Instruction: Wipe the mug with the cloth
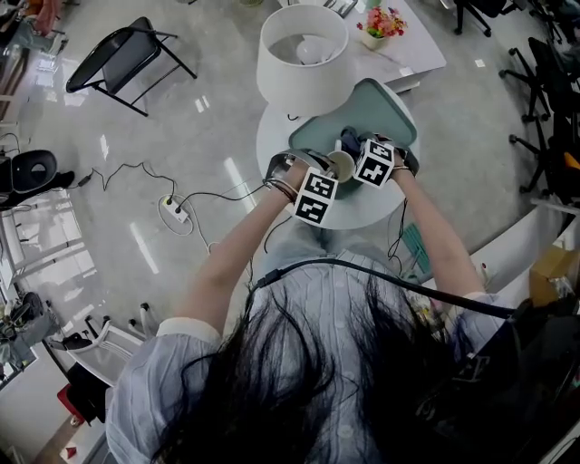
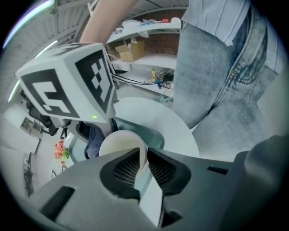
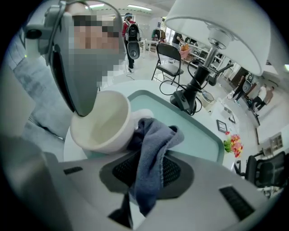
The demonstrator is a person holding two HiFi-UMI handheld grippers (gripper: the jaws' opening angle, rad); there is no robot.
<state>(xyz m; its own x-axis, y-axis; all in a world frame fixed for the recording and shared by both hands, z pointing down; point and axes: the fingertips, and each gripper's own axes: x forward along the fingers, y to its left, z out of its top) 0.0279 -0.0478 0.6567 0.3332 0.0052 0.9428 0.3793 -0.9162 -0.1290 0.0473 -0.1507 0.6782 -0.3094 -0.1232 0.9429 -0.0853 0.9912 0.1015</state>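
Right now the left gripper (image 2: 145, 155) is pinching the rim of the cream mug (image 2: 118, 143), with one jaw inside the cup and the other outside. It is holding the mug tipped on its side just above a teal tray (image 1: 385, 104). The right gripper (image 3: 146, 164) is clamping a bunched blue-grey cloth (image 3: 151, 149) between its jaws, and the cloth's free fold is touching the mug's outer wall, beside the open mouth. The tray is lying on a small round white table (image 1: 362, 213), and a lamp (image 1: 304, 54) with a wide white shade is standing at the table's far edge on a black base. Around the table a glossy pale grey floor (image 1: 208, 118) is reflecting the ceiling lights. A black folding chair (image 1: 122, 54) is standing well apart on it, and a white power strip (image 1: 175, 210) is lying nearer, with dark cables trailing from it. Farther back a pot of pink flowers (image 1: 381, 23) is sitting on a white desk, and black office chairs (image 1: 548, 82) are crowding the room's right side.
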